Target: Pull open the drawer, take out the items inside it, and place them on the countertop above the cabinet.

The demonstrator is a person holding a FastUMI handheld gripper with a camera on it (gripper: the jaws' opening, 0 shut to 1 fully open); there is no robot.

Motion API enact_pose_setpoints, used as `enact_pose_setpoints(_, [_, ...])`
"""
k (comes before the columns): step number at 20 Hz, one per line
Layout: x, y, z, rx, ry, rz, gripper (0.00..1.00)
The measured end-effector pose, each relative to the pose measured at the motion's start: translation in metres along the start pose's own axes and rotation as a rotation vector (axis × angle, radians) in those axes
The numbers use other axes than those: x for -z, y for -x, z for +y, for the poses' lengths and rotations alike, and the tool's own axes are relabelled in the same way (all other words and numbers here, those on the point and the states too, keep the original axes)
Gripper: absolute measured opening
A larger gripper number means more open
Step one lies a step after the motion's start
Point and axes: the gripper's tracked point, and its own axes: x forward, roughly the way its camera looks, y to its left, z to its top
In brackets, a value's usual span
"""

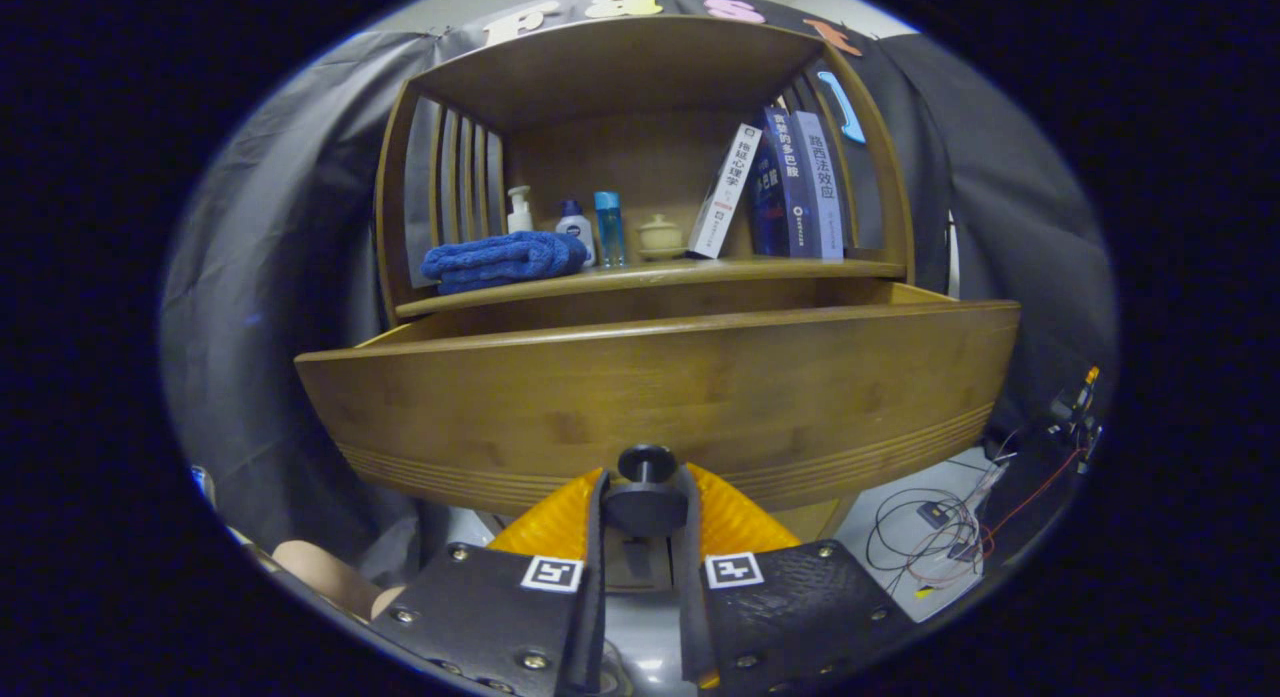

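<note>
Gripper view, my jaws: my gripper (645,502) has both fingers pressed on the dark round knob (646,464) of the drawer (660,397); I pinch it between them.
Gripper view, drawer position: the drawer front stands out from the cabinet (640,277), just ahead of my fingers; a gap shows behind its top edge.
Progress: the pulling step looks mostly done; taking the items out and placing them is still left.
Inside of drawer: I cannot see the contents, because the front panel hides them from this low angle.
Countertop (650,274): it already holds a folded blue towel (500,260), small bottles (575,227), a little jar (659,235) and books (790,182).
Drawer look: brown wood, with fine grooves along the lower edge.
</note>
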Motion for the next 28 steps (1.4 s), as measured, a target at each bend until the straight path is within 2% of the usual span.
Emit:
enact_pose_setpoints(8, [0.010, 0.026, 0.000, -0.005, -0.013, 0.014, 0.30])
enact_pose_setpoints(16, [0.007, 0.026, 0.001, -0.022, 0.020, 0.008, 0.30])
enact_pose_setpoints(19, [0.009, 0.030, 0.001, -0.041, 0.007, 0.036, 0.40])
enact_pose_setpoints(22, [0.007, 0.044, 0.001, -0.053, -0.013, 0.031, 0.46])
enact_pose_setpoints(25, [-0.010, 0.058, -0.003, -0.043, 0.027, 0.003, 0.46])
enact_pose_setpoints(28, [-0.047, 0.070, 0.001, -0.055, 0.042, -0.063, 0.46])
